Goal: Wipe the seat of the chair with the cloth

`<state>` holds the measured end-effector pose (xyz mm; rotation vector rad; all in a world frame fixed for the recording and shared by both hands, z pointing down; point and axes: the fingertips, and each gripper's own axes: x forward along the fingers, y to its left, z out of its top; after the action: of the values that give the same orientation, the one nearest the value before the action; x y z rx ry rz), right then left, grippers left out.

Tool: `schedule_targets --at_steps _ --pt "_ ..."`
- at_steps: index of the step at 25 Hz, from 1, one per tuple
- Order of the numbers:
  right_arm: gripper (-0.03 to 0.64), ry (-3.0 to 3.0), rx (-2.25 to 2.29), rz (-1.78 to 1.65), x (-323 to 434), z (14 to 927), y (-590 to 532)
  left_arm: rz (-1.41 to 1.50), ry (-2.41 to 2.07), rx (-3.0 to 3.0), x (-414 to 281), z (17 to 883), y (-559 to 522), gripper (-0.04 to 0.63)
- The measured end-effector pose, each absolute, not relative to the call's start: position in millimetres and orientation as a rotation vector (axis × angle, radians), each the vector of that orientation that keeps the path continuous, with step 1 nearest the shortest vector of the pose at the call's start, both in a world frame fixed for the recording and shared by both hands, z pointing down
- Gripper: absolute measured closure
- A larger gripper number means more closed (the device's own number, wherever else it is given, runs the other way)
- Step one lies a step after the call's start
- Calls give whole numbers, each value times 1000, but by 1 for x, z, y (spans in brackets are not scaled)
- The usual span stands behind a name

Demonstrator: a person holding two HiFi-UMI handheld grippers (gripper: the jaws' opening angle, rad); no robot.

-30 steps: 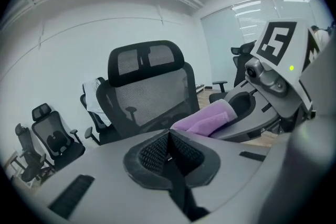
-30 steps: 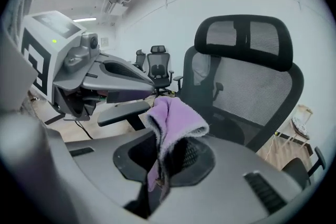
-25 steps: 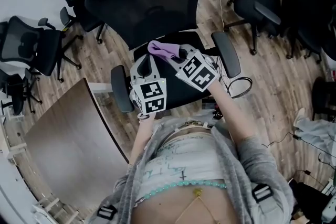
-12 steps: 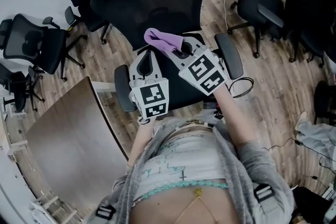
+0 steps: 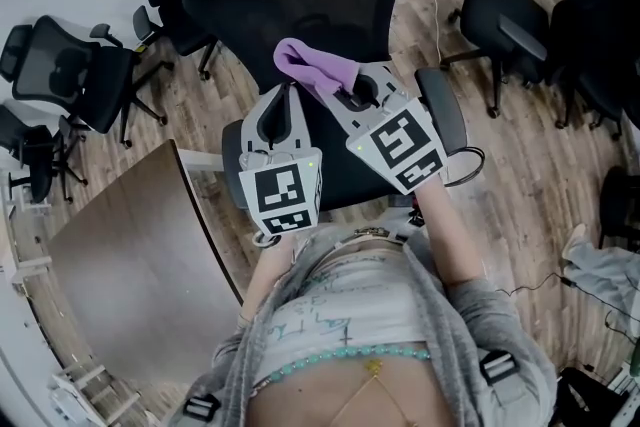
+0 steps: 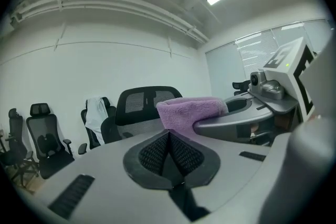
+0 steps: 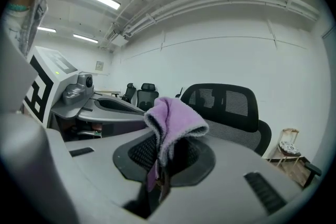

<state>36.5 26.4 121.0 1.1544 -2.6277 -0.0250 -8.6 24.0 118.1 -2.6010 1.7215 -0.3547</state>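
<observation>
Holding purple cloth (image 5: 312, 67) clear of office chair seat (image 5: 336, 173)

Jaws of the right gripper (image 7: 160, 165) clench the bunched cloth above the black seat, apparently poised for a wiping pass. The left gripper (image 6: 170, 157) waits alongside, jaws pressed together and empty.

Nothing I can actually read from here: no words, brands or numbers anywhere. Closest thing is the black-and-white square pattern on the left cube (image 5: 281, 198) and right cube (image 5: 403, 148), just blocks, not letters.
</observation>
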Motion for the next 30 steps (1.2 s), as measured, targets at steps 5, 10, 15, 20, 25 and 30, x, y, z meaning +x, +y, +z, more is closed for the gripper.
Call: schedule_targets --at_steps 5,10,15,20,25,30 --pt "569 -2613 1204 8 46 123 27 -332 1711 -2606 -2 113 26 589" --pt "569 -2646 1243 54 54 119 34 -319 1707 -2598 3 110 35 589" --pt "569 -2658 1250 36 48 114 35 -309 1721 -2584 -2 105 35 589" --pt "569 -2649 1237 4 45 111 31 -296 1734 -2568 -4 100 34 589" --pt "569 -2645 1232 3 45 113 29 -297 1721 -2543 -5 98 35 589" --pt "569 -2639 1221 9 45 115 28 -316 1697 -2560 2 101 35 589"
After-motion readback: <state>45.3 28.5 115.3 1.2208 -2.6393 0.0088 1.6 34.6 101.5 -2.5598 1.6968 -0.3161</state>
